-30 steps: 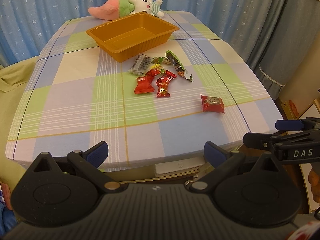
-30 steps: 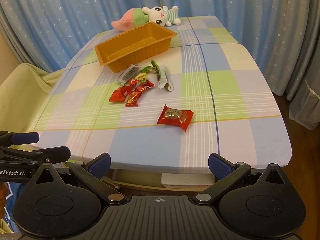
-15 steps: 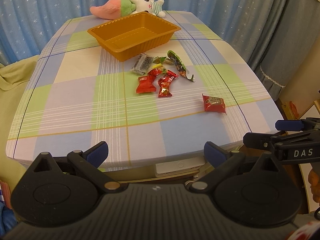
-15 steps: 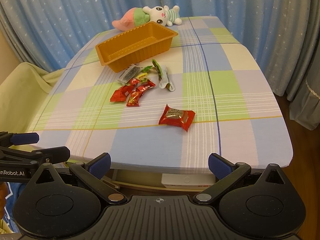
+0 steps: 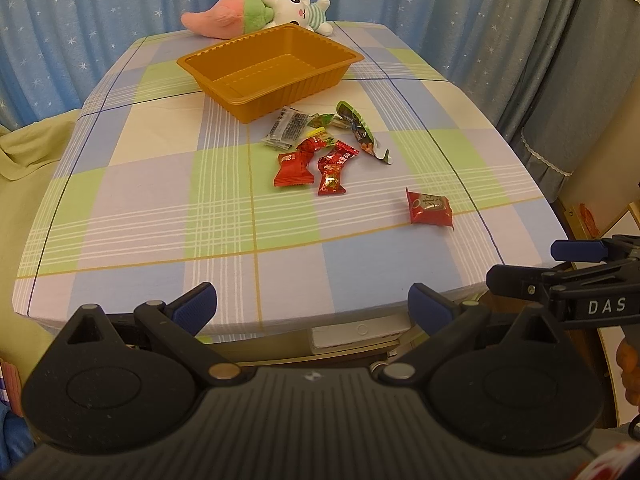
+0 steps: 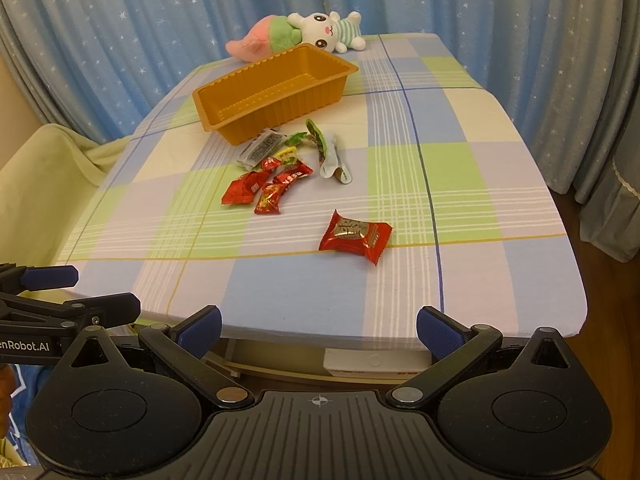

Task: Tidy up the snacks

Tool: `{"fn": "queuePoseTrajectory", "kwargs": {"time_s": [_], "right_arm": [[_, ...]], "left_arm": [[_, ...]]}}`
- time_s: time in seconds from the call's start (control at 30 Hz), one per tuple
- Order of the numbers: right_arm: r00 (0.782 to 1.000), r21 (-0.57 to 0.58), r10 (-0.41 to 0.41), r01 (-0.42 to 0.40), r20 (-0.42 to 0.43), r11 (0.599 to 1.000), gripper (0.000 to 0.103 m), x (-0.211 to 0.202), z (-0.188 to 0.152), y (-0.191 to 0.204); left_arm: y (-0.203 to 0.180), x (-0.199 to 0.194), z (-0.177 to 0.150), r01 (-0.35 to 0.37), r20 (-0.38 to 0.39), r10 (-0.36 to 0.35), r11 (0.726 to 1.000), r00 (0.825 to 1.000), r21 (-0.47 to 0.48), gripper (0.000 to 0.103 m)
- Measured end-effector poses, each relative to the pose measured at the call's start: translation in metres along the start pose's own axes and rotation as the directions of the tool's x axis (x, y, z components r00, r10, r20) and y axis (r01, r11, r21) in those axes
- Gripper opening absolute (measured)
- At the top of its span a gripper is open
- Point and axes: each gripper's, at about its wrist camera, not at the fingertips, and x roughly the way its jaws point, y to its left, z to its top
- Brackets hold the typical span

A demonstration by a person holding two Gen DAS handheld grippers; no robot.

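Note:
An empty orange tray [image 5: 272, 68] [image 6: 276, 94] stands at the far half of the checked table. Just in front of it lies a cluster of several snack packets [image 5: 316, 148] [image 6: 280, 172]: red wrappers, a grey one, green ones. One red packet [image 5: 429, 208] [image 6: 354, 236] lies apart, nearer the front edge. My left gripper [image 5: 312, 307] hangs open before the table's front edge, holding nothing. My right gripper [image 6: 318, 327] is open too, off the front edge, with the lone red packet straight ahead. Each gripper shows at the side of the other's view.
A pink, green and white plush toy [image 5: 256, 18] [image 6: 296, 34] lies behind the tray. Blue starred curtains [image 6: 160, 20] close off the back and sides. A pale green cushion [image 6: 44, 176] sits left of the table. A drawer [image 5: 360, 330] shows under the front edge.
Both grippers have drifted slightly forward and a bit lower toward the table, so the snacks sit a little lower in view. Nothing on the table has moved.

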Motion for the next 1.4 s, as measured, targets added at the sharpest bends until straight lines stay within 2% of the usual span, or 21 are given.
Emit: {"fn": "queuePoseTrajectory", "kwargs": {"time_s": [0.8,1.23,1.4], "right_arm": [[1.000,0.000,0.001,-0.001,-0.012,1.000,0.103,0.006,0.002,0.005],[1.000,0.005,0.011,-0.011,-0.023,1.000,0.103,0.019,0.015,-0.011],[1.000,-0.025,0.011,-0.011,-0.005,1.000,0.103,0.029,0.024,-0.023]], "left_arm": [[0.006,0.009,0.000,-0.001,-0.015,0.001,1.000,1.000,-0.016,0.102],[0.011,0.024,0.011,0.000,-0.035,-0.002,0.998,0.999,-0.059,0.102],[0.014,0.032,0.017,-0.001,-0.035,-0.002,0.997,0.999,-0.073,0.102]]}}
